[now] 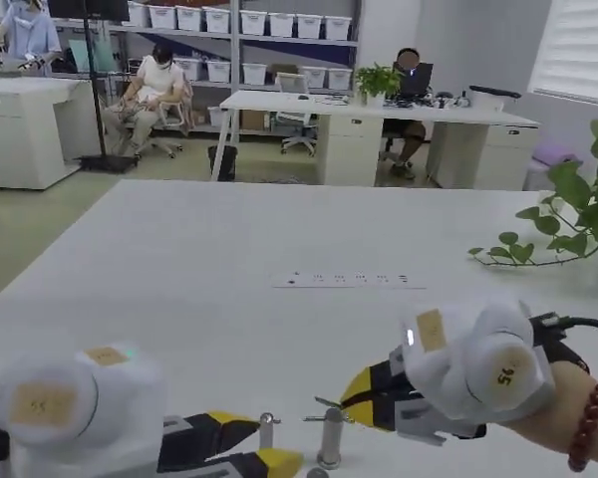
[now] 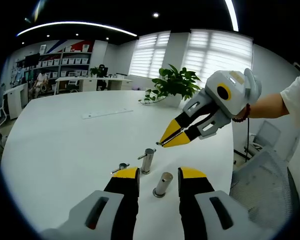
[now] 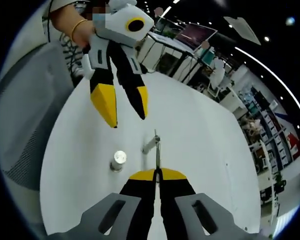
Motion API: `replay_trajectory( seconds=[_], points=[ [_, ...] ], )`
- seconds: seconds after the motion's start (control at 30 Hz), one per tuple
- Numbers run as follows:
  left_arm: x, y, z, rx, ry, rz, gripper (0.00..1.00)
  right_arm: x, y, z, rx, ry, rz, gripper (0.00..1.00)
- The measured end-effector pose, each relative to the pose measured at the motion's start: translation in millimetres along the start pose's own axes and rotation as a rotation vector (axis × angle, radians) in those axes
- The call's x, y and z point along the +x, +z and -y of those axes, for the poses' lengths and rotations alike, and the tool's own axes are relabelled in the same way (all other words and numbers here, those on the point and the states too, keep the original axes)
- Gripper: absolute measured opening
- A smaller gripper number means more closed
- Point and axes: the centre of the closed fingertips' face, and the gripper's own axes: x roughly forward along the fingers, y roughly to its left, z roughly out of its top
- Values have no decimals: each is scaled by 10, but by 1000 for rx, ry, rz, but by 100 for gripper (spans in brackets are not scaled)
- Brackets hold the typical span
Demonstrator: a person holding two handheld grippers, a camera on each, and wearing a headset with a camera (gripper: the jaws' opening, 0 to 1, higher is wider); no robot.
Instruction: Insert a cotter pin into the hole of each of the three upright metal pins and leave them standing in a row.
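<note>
Three upright metal pins stand close together near the table's front edge. My left gripper [image 2: 159,174] is open, its jaws on either side of the nearest pin [image 2: 163,184] without touching it. The middle pin [image 2: 148,160] has a short stub sticking out near its top. The small third pin [image 2: 121,167] also carries a crosswise bar. My right gripper [image 3: 158,172] is shut on a thin cotter pin [image 3: 157,150] whose far end reaches the top of the middle pin [image 3: 150,145]. In the head view the right gripper [image 1: 347,401] meets that pin [image 1: 331,438] from the right.
The white table [image 1: 229,299] is wide, with a printed strip [image 1: 344,281] lying flat in its middle. A leafy plant [image 1: 578,219] hangs over the right edge. Desks, shelves and seated people are far behind.
</note>
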Motion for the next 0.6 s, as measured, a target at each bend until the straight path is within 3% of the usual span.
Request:
replay_trajectory(
  seconds=[0.27, 0.6],
  points=[
    [95, 3, 6, -40, -5, -13, 22, 36, 61, -84, -29, 3, 5, 2],
    [190, 85, 19, -154, -19, 24, 10, 51, 129, -132, -62, 6, 12, 3]
  ],
)
